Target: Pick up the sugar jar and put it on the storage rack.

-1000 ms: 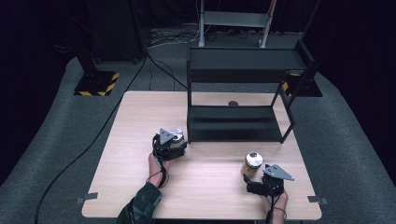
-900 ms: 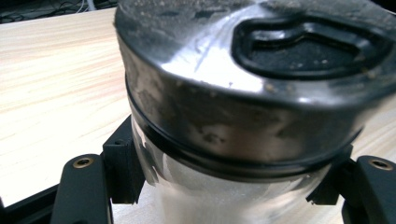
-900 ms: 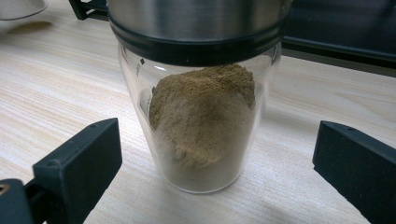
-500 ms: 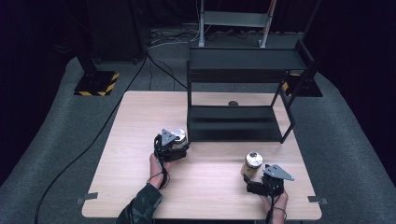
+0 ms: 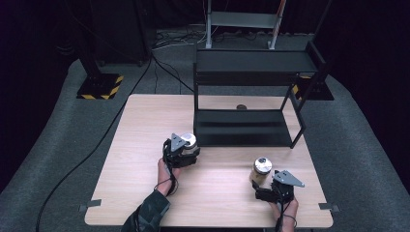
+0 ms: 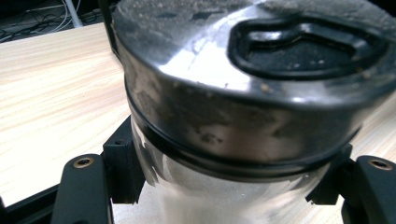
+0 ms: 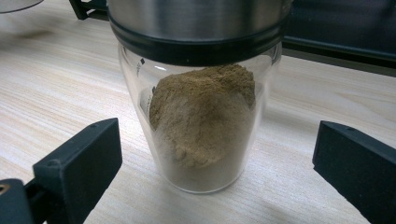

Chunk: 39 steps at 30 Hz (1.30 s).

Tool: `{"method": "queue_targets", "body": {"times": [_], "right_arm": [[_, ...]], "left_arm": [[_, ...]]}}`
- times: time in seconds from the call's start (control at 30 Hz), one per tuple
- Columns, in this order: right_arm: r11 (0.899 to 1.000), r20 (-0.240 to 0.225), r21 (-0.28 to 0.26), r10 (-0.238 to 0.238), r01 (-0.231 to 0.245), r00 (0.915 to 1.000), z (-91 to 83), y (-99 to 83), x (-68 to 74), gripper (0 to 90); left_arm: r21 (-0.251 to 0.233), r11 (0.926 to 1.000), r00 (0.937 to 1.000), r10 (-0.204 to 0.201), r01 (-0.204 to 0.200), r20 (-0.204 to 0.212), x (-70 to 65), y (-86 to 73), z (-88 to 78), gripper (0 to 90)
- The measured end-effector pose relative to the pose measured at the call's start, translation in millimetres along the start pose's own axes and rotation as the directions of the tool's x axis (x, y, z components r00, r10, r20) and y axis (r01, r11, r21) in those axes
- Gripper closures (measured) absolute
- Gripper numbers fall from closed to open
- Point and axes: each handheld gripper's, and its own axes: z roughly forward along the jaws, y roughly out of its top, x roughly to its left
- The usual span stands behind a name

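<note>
Wood-grain laminate covers the table [image 5: 145,125], the largest item in the scene, which stands on grey carpet [image 5: 58,145]. All positions below are referenced to the black shelf rack [image 5: 246,96] at the far middle of the table.

Black shelf rack: two tiers, metal, open front. Its lower tier sits on the tabletop. A small dark round object [image 5: 241,107] lies on the table behind the lower tier; what it is cannot be made out.

Left gripper [image 5: 186,147]: positioned just off the front-left corner of the rack. The jaws are clamped on a clear jar [image 5: 189,141] with a metal lid. In the left gripper view the jar [image 6: 233,140] stands between the jaws, with both black pads pressed against the glass just below the lid band. The lid top carries a black moulded ring. The contents of this jar cannot be read.

Right gripper [image 5: 263,186]: positioned well in front of the rack, below its right half, near the front edge of the table. The jaws stand apart. In the right gripper view both pads are clear of the glass, with bare tabletop visible on each side.

Second jar [image 5: 261,170]: upright on the table in front of the rack, between the spread jaws of the right gripper. In the right gripper view the second jar [image 7: 201,121] holds a mound of brown powder under a metal lid with a black band.
</note>
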Motion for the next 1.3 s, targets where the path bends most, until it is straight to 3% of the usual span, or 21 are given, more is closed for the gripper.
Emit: {"method": "queue_targets", "body": {"times": [1.3], "right_arm": [[1.0, -0.006, 0.002, 0.005, -0.005, 1.0, 0.2, 0.3, -1.6, 0.4]], "left_arm": [[0.02, 0.9986, 0.9974, 0.048, -0.049, 0.054, -14.0, 13.2, 16.3, 29.9]]}}
